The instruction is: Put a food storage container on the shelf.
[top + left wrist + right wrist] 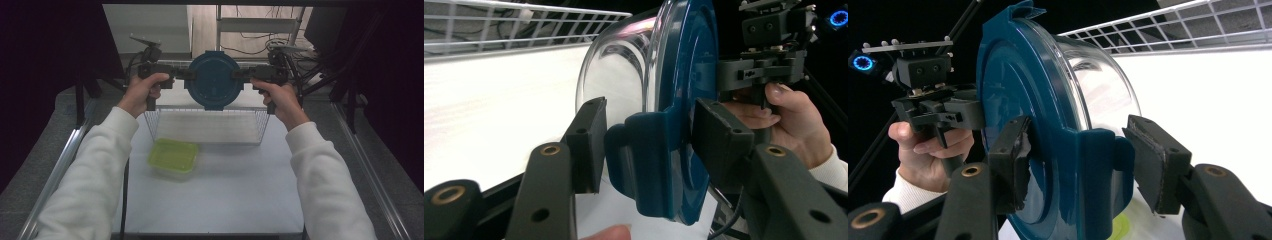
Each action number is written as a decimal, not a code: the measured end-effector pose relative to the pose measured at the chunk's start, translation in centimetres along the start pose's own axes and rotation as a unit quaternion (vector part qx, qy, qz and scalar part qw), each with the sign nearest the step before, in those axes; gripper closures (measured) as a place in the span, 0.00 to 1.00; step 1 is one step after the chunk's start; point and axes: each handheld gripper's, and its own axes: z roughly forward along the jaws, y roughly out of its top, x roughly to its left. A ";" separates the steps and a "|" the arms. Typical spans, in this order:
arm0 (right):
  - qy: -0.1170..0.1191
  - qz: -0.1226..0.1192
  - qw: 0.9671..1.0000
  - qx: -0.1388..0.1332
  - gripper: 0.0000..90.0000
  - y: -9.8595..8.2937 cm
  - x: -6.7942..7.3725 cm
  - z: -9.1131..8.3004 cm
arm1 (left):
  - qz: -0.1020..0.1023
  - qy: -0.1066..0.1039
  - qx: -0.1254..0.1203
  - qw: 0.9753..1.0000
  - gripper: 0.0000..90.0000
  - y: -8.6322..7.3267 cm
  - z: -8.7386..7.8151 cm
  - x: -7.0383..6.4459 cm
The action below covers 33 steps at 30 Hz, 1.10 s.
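So the round clear container (215, 80) with the dark blue lid (684, 100) is up in the air over the far edge of the counter (215, 200), above the wire basket (207, 125), tipped on its side so the lid faces back toward the person and the clear bowl part points away. Its short axis runs front to back, and the two lid tabs stick out left and right. The left tool (646, 137) has its jaws either side of the left tab (644, 160): one pad sits on the lid face, the other looks a hair off the tab, so I can't tell if it's really clenched. Same deal with the right tool (1078, 157) on the right tab (1093, 175), near pad on the lid, far pad looks apart. A green lidded box (173, 157) sits mid-counter, toward the left. The bowl's inside is washed out by glare, and the lid's bottom edge is cut off in both gripper views.
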 end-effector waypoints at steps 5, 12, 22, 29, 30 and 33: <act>-0.004 0.013 1.000 0.010 0.49 0.8 -1.2 1.5 | -0.014 0.006 0.012 1.000 0.54 0.5 0.3 1.9; -0.006 0.039 0.999 0.021 0.50 1.2 -2.4 2.8 | -0.034 0.004 0.013 0.999 0.53 0.5 0.9 3.5; -0.033 0.089 0.995 0.010 0.45 1.8 -3.6 4.1 | -0.088 0.011 -0.019 0.996 0.51 0.8 2.2 5.0; -0.041 0.113 0.993 -0.001 0.45 1.9 -4.1 4.7 | -0.108 0.005 -0.027 0.994 0.50 0.7 2.6 6.0; -0.042 0.120 0.992 -0.003 0.45 1.8 -4.2 4.7 | -0.110 0.006 -0.028 0.994 0.50 0.7 2.7 6.1; -0.044 0.126 0.991 -0.008 0.45 1.8 -4.4 4.9 | -0.117 0.005 -0.030 0.993 0.48 0.6 2.9 6.5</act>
